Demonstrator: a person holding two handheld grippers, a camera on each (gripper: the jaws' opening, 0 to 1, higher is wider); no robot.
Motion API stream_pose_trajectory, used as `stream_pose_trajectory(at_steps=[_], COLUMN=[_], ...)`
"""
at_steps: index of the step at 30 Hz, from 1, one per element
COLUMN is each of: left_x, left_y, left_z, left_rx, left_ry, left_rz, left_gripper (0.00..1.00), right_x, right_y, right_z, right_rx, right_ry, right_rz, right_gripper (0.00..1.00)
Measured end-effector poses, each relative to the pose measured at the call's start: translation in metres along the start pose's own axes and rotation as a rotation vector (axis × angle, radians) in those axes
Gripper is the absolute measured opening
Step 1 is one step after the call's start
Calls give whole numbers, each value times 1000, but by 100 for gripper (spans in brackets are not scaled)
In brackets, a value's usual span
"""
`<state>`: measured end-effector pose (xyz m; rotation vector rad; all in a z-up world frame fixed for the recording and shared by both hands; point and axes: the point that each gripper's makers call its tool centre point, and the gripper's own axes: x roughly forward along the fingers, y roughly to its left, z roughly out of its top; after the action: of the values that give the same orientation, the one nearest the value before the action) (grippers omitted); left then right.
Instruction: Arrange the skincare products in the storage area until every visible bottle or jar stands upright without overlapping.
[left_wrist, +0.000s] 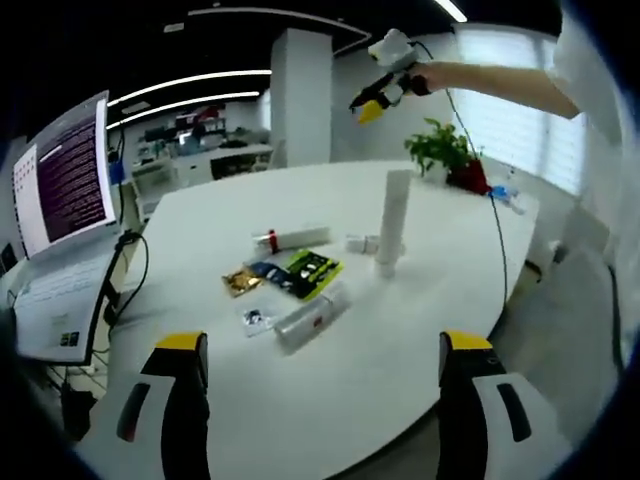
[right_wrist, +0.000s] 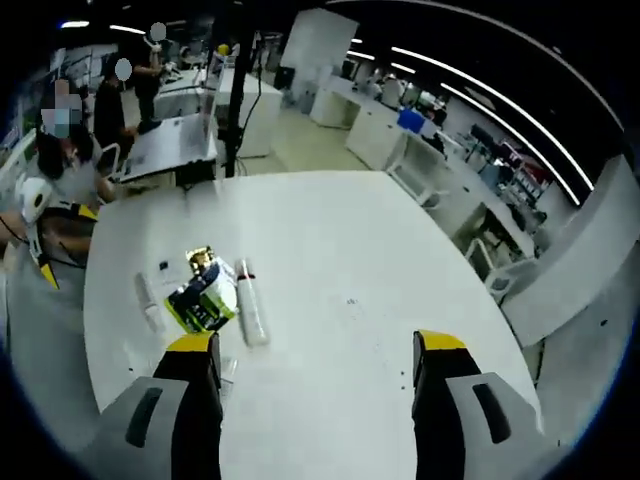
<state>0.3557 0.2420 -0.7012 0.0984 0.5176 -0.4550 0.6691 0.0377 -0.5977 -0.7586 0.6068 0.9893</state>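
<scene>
Both grippers (left_wrist: 322, 375) (right_wrist: 316, 375) raised, fingers apart, empty

Open office: white round surface (left_wrist: 420, 350), monitor (left_wrist: 62, 170) on the left, white pillar (left_wrist: 300, 95) and potted plant (left_wrist: 445, 150) beyond, window (left_wrist: 510, 110) far right, ceiling light strips (left_wrist: 190, 82).

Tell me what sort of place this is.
Most likely an open-plan office: a large white table stands beside a monitor full of text, with rows of desks under long ceiling light strips and a potted plant.

White table (left_wrist: 420, 330) with one upright tube (left_wrist: 392, 220), lying tubes (left_wrist: 310, 320), flat sachets (left_wrist: 300, 272).
</scene>
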Motion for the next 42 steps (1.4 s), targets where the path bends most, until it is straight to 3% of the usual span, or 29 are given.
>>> stream_pose_trajectory(at_steps=[4,10,21,27,42], left_x=[1,1,1,1,1], left_y=[3,9,23,25,27], left_z=[-1,-3,-9,-10,-12], left_rx=[-12,-39,-102,-122,-128], left_ry=[8,12,15,18,23], left_rz=[8,30,59,67,80], left_gripper=[87,87,85,85,85], right_x=[41,85,161,190,227], right_y=[14,35,73,88,108], right_z=[-14,-26,-31,-32,-37], right_rx=[-11,-32,-91,-122,-180], right_ry=[65,105,158,177,234], right_rz=[83,163,294,340,373], right_gripper=[73,70,57,52,41])
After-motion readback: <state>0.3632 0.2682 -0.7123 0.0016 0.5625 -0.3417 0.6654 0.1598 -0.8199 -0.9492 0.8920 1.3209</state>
